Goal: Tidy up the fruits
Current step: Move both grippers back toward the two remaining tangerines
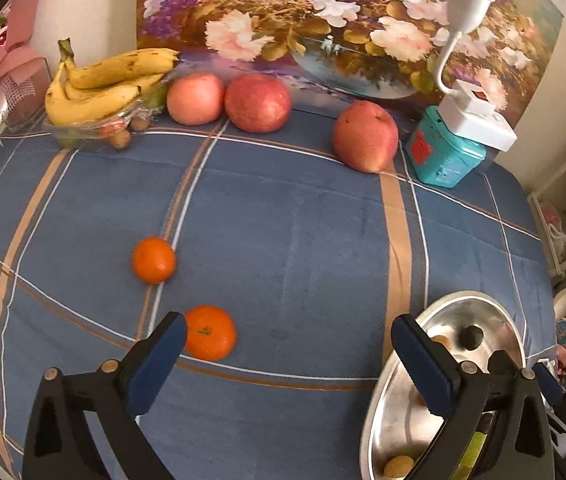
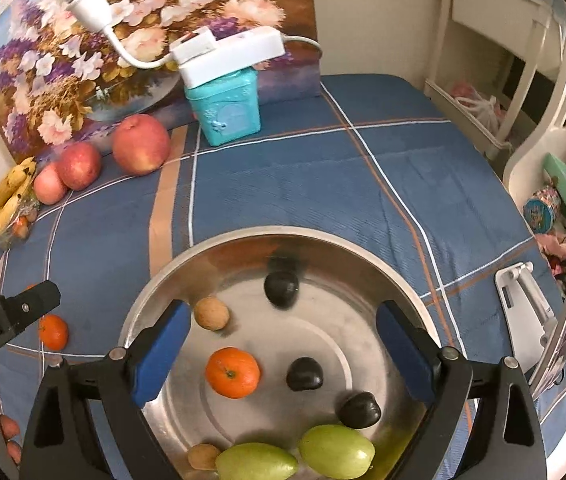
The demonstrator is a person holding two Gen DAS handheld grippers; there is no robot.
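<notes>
Both grippers empty, jaws wide. Right gripper [image 2: 283, 344] hangs over the steel bowl [image 2: 155, 280] near the table's front edge, w/ 1 orange [image 2: 233, 372], dark fruits, 2 green ones already inside. Left gripper [image 1: 289, 356] approaches the nearer of 2 oranges [image 1: 209, 332] on the cloth, probably next for collecting. 3 apples [image 1: 365, 136] wait along the back edge.

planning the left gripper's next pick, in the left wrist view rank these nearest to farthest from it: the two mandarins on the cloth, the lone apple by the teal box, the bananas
1. Near mandarin, just inside the left gripper's left finger.
2. Second mandarin, farther up the cloth, left of centre.
3. Lone apple, far right, beside the teal box.
4. Bananas, far left corner at the back.
</notes>
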